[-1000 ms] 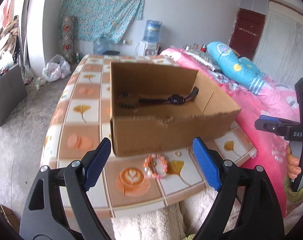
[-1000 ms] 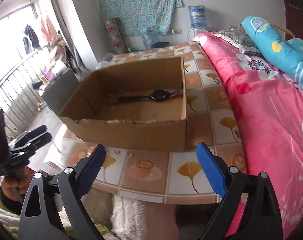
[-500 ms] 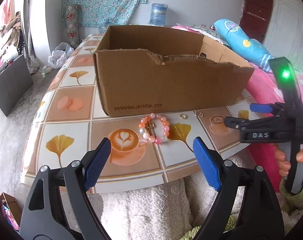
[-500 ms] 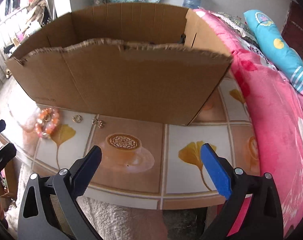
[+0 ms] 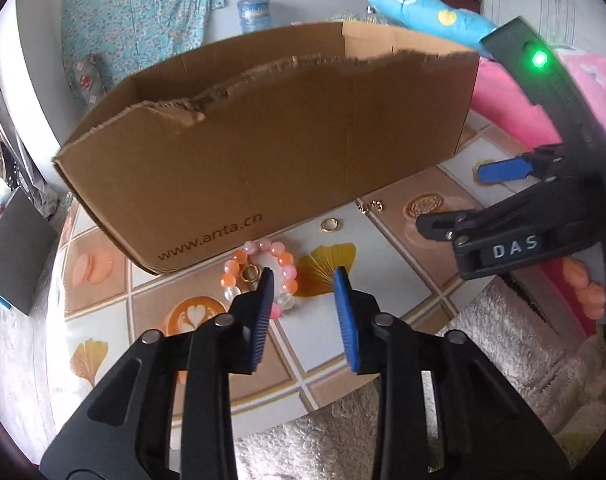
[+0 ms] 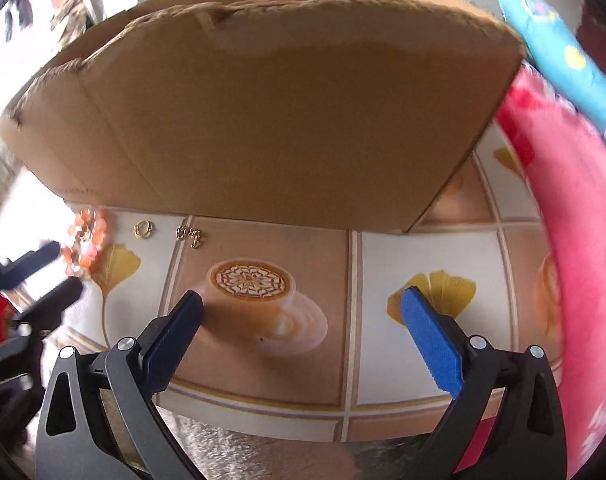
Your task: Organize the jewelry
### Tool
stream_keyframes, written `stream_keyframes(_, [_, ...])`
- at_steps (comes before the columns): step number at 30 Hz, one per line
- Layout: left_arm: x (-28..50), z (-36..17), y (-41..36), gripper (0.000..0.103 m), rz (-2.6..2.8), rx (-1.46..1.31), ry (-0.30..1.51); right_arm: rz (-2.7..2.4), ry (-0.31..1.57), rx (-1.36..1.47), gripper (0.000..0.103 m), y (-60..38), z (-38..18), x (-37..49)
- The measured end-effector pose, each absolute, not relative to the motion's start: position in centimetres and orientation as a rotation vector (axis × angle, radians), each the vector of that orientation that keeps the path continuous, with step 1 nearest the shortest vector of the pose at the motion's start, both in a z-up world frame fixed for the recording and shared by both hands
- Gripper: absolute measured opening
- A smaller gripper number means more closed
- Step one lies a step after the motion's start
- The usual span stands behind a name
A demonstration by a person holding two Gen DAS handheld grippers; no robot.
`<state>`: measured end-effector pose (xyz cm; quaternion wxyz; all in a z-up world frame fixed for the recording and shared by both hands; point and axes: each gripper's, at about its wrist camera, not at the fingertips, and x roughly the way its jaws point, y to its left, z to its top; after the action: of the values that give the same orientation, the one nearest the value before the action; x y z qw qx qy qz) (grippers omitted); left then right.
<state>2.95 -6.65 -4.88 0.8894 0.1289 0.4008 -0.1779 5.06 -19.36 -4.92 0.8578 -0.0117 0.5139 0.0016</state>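
Both grippers have dropped toward the tabletop (image 5: pixel 315 332) since a second ago, the cardboard box (image 5: pixel 287 152) now looming over them. At left, the left gripper (image 5: pixel 303 292) hangs over the orange-and-pink bead bracelet (image 5: pixel 263 276), which lies just in front of the box; its fingers (image 5: pixel 345 320) are closing, one finger overlapping the bracelet's right side with no grip visible. Further right lie a gold ring (image 5: pixel 330 224) and small earrings (image 5: pixel 370 206), while the right gripper (image 6: pixel 303 320) hovers over a coffee-cup print, fingers spread wide and empty.
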Motion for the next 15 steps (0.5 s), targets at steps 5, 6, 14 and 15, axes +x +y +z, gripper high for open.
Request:
stream_keyframes(5, [4.3,-5.6,-6.5,0.024,-0.336,0.245,0.889,0.001,1.076,-0.027,0.096,-19.4,-4.8,5.2])
stream_keyframes(6, [4.5,-5.5,-6.3,0.023,-0.338,0.224,0.895,0.0,1.077,-0.026,0.096,-19.5,-4.9,5.2])
stream_keyframes(14, [5.2,-3.3,-3.3,0.008,-0.427,0.034,0.86,0.006,1.08,-0.03,0.096,-19.4,-4.8,5.7])
stream_keyframes(15, [5.3,-2.8,-2.5,0.008,-0.447,-0.018,0.847,0.008,1.08,-0.03,0.096,-19.5,-4.9,5.9])
